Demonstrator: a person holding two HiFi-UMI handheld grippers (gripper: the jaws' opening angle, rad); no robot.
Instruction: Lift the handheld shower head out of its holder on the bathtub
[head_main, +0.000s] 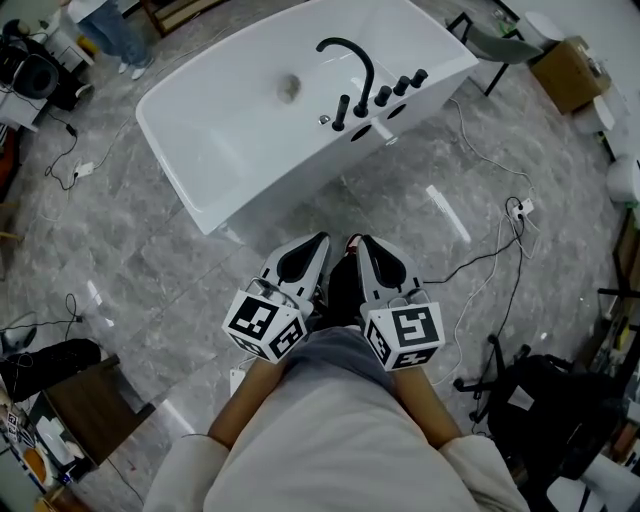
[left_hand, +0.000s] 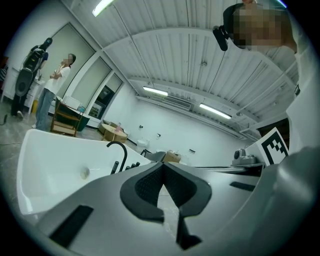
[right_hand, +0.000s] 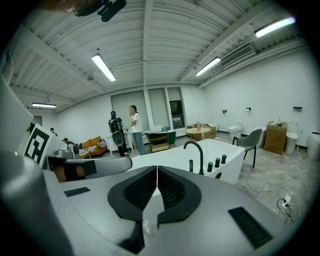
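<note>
- Nearest: left gripper (head_main: 319, 240) and right gripper (head_main: 362, 241) are hovering side by side before the person (head_main: 340, 440), jaws pressed together, gripping nothing.
- Ahead: shower head (head_main: 342, 111), apparently the slim black stick, is standing upright on the tub (head_main: 200, 170) deck, just beside the spout (head_main: 352, 58).
- Approach: it is lying straight ahead, well apart; neither gripper is looking nearer.

Grey tiled floor (head_main: 150, 240). White cable to a power strip (head_main: 520, 208), right of the tub. Cardboard box (head_main: 568, 72) and grey chair (head_main: 495, 45) beyond. Wooden stand (head_main: 85, 400), lower left. Bystander (right_hand: 134, 127); orange sofa (right_hand: 92, 145); ceiling strip lights (right_hand: 104, 67).
</note>
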